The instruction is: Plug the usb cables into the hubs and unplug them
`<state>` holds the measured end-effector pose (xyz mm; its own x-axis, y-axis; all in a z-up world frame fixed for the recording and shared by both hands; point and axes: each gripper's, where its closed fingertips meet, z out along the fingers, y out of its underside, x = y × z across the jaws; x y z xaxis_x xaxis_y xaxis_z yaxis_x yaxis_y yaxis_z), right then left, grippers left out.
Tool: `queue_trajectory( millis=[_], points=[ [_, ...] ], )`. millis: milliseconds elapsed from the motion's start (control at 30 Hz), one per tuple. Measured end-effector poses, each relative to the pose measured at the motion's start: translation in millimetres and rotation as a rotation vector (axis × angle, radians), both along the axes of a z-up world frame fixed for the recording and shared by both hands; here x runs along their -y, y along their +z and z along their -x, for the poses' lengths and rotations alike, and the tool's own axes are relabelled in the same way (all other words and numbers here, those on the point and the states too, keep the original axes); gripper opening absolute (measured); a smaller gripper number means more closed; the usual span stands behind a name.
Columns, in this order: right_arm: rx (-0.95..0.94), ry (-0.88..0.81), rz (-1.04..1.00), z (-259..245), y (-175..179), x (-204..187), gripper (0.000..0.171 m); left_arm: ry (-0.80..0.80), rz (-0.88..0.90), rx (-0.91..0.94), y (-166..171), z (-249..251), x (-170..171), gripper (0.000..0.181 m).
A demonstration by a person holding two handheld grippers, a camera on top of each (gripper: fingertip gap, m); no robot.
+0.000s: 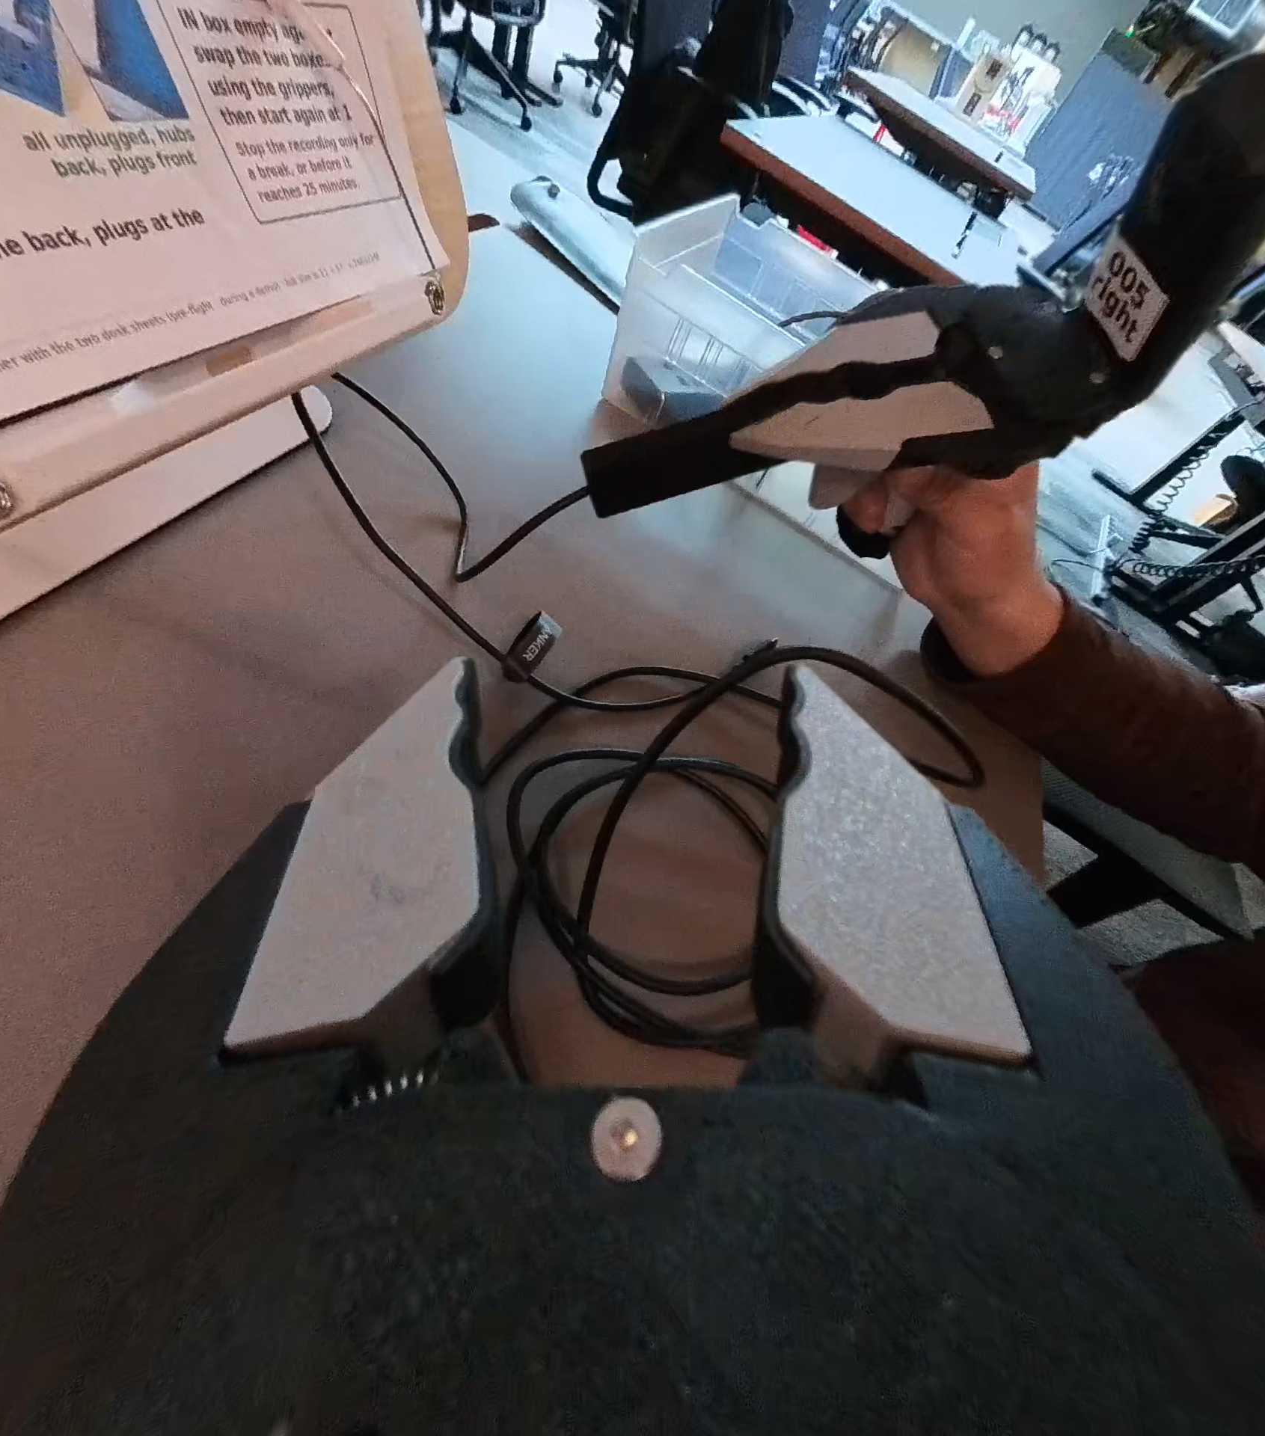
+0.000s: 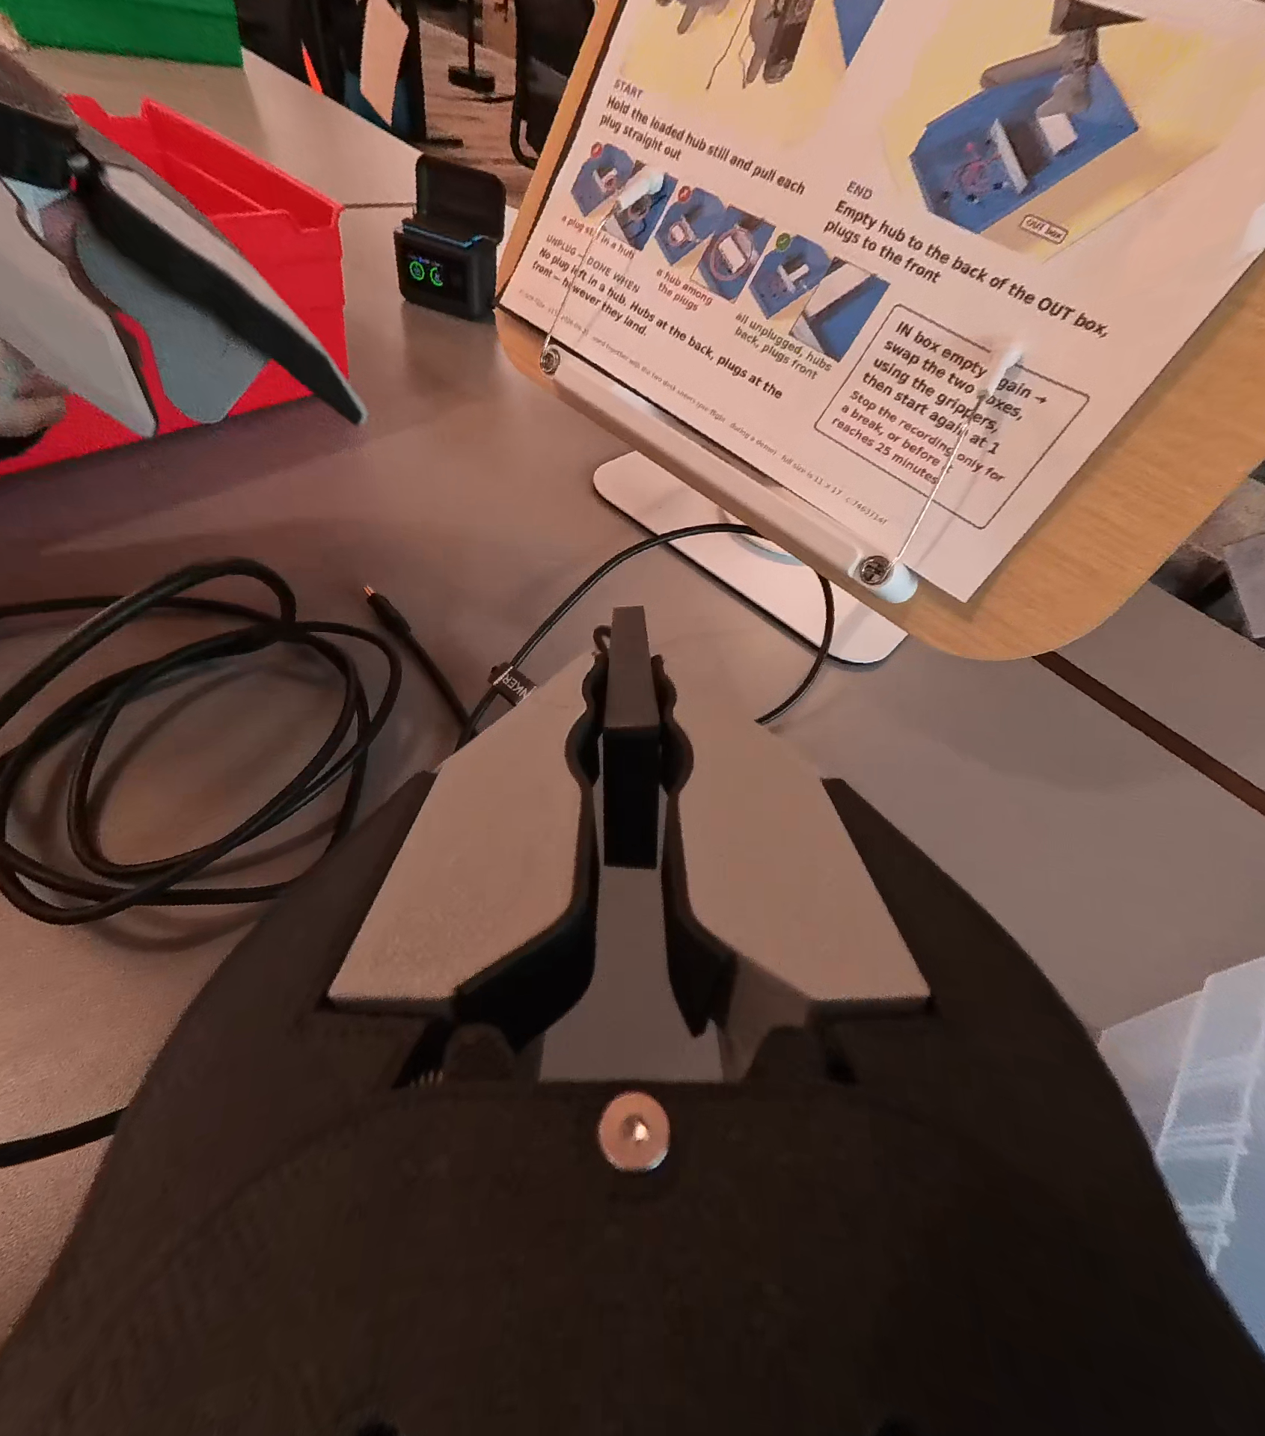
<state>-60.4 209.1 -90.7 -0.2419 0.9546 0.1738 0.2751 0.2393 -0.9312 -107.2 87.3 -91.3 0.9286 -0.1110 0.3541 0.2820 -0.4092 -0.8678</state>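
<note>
A grey-brown table [image 1: 147, 738] fills the foreground, with a wooden stand [image 2: 1196, 497] on a white base [image 2: 691, 497] bearing a printed sheet. Beyond lie more desks [image 1: 885, 179], black office chairs [image 1: 590, 70] and a pale floor [image 1: 505, 148]. A red bin [image 2: 256, 233] and a clear plastic box [image 1: 699, 311] sit on the table in bright, even light.

1. The hub's [image 2: 629, 746] ports are hidden between the right gripper's [image 2: 625, 660] fingers.
2. The coiled cable [image 1: 637, 894] runs under the left gripper's [image 1: 625, 691] body.
3. The red bin [image 2: 225, 256] is cut off at the left edge.
</note>
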Motion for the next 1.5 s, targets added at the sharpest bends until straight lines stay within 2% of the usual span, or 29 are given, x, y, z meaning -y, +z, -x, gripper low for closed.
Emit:
queue_trajectory(
  millis=[100, 200, 367, 533, 733, 767, 833, 1100, 1400, 1500],
  points=[
    [0.002, 0.022, 0.008, 0.4, -0.7, 3.9, 0.007, 0.049, -0.066, -0.047, 11.0, 4.4, -7.5, 0.067],
    [0.005, 0.067, 0.004, 0.7, -2.0, 13.7, 0.007, 0.033, -0.105, -0.091, 17.1, -5.2, -15.9, 0.059],
    [0.003, 0.175, -0.039, -0.7, -3.9, 40.4, 0.007, 0.037, -0.098, -0.291, 11.9, -17.5, -30.5, 0.047],
    [-0.011, 0.230, -0.132, -6.3, -2.4, 56.7, 0.007, 0.002, -0.026, -0.464, -10.5, -34.2, -48.5, 0.047],
    [-0.071, 0.384, -0.158, -21.9, 9.4, 88.3, 0.007, -0.054, -0.015, -0.523, -27.1, -49.2, -61.8, 0.052],
    [-0.074, 0.387, -0.166, -22.1, 9.3, 89.8, 0.007, -0.075, -0.021, -0.522, -28.1, -53.2, -62.2, 0.048],
    [-0.078, 0.399, -0.163, -22.5, 8.8, 91.4, 0.007, -0.141, -0.029, -0.511, -30.7, -64.7, -60.1, 0.025],
    [-0.076, 0.560, 0.081, -33.9, 20.4, 104.6, 0.010, -0.239, -0.037, -0.423, -36.6, -82.9, -58.6, 0.018],
    [-0.073, 0.637, 0.334, -34.4, 33.6, 110.5, 0.016, -0.257, -0.082, -0.539, -35.2, -86.6, -61.1, 0.012],
    [-0.074, 0.635, 0.344, -34.3, 34.5, 109.3, 0.016, -0.258, -0.097, -0.539, -33.9, -87.4, -62.0, 0.012]
  ],
)
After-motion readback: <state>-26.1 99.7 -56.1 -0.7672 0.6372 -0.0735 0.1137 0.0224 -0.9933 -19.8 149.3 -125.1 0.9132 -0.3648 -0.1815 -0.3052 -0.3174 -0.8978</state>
